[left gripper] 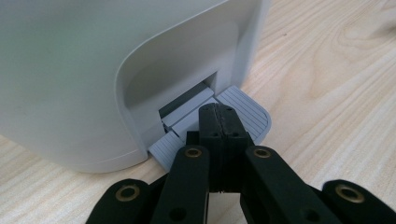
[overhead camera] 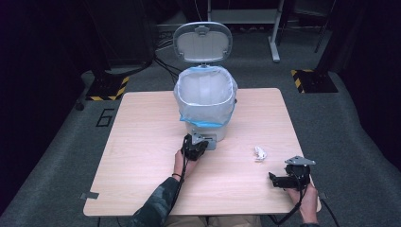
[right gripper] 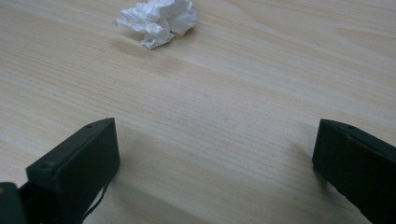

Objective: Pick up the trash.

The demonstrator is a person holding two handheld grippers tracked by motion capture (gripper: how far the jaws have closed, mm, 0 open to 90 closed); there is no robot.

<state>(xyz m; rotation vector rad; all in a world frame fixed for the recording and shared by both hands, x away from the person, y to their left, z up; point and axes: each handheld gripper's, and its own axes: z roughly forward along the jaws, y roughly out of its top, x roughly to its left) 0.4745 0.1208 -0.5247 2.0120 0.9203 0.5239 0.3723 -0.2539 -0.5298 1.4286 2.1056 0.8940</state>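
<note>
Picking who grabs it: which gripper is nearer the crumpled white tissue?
Right. The right gripper sits just short of the crumpled white tissue; the left gripper is at the bin's grey pedal.

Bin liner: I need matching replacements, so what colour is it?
The translucent white plastic bin liner has a light blue band at its folded edge; the high view shows it best.

Pedal bin (overhead camera: 204, 126) — pale grey body, ribbed grey pedal (left gripper: 245, 112), translucent white liner (overhead camera: 204, 97) with blue rim band. Table (overhead camera: 142, 156) — light wood grain. Crumpled tissue (right gripper: 159, 19) — white. Both grippers (left gripper: 218, 122) (right gripper: 215, 154) — matt black; floor markers (overhead camera: 108, 89) striped yellow-black.
</note>
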